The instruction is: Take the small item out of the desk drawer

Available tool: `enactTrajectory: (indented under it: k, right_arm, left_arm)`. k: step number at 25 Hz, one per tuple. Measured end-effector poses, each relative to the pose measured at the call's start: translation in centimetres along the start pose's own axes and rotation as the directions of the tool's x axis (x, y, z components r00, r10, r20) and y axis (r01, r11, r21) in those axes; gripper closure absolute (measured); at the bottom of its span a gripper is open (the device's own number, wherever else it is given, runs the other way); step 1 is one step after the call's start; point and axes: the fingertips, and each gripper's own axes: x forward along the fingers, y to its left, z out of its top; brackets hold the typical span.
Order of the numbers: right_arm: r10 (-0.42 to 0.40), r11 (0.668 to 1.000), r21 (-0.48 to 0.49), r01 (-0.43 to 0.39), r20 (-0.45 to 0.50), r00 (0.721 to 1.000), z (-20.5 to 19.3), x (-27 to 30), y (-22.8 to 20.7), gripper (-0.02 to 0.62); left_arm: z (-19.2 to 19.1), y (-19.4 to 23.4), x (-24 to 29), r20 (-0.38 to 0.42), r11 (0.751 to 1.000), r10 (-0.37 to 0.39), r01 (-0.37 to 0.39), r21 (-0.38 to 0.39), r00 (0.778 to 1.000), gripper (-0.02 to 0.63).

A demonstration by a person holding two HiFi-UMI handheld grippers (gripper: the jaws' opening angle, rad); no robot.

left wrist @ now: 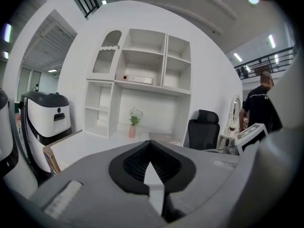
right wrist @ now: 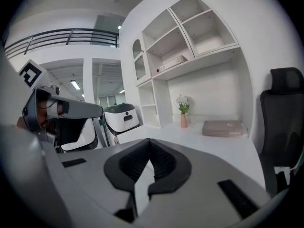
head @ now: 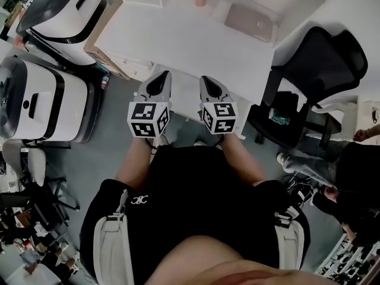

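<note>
By the near edge of the white table point(head: 196, 46), the left tool point(head: 161, 81) and right tool point(head: 208, 84) are held side by side, each pressed together with nothing pinched. No drawer or small item is seen. The item is presumably shut inside the drawer. It is judged light and easily slipped, and best pinched across its middle.

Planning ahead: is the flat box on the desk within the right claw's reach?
Likely yes: bare desk lies between the right claw and the flat box; the office chair stands aside.
</note>
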Motion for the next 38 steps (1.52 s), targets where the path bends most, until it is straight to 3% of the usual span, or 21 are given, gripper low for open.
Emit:
enactTrajectory:
  k: [6,10,13,21,25,34,38]
  right_arm:
    - [-0.052,0.998,0.040,0.055,-0.060,0.997,-2.7,2.7,2.8,0.597]
    - [-0.040,0.996,0.071,0.050,-0.129,0.991,-5.2,4.7,4.0,0.480]
    - [-0.040,0.994,0.096,0.059,-0.192,0.981,-7.3,6.4,4.6,0.430]
    - [-0.078,0.970,0.195,0.142,-0.301,0.950,-12.4,11.0,4.9,0.422]
    - [-0.078,0.978,0.154,0.141,-0.357,0.931,-14.8,13.6,4.5,0.422]
    - [-0.057,0.998,-0.054,0.034,-0.512,0.857,-20.3,18.5,3.1,0.422]
    - [-0.078,0.995,-0.100,0.030,-0.521,0.850,-22.5,20.2,1.9,0.422]
  left_arm:
    - [-1.1,3.7,-1.6,-0.020,0.998,-0.056,0.056,0.000,0.998,0.592]
    - [-1.9,6.2,-2.7,-0.028,0.998,-0.065,0.065,-0.009,0.997,0.592]
    - [-2.7,7.8,-3.7,-0.039,0.998,-0.068,0.067,-0.018,0.997,0.592]
    - [-5.6,11.9,-5.9,-0.077,0.997,-0.047,0.043,-0.061,0.996,0.592]
    - [-7.3,14.0,-6.7,-0.105,0.997,-0.019,0.010,-0.080,0.994,0.592]
    - [-11.1,17.9,-7.7,-0.172,0.990,0.050,-0.071,-0.119,0.984,0.592]
    - [-12.5,19.0,-7.6,-0.198,0.987,0.069,-0.095,-0.127,0.978,0.592]
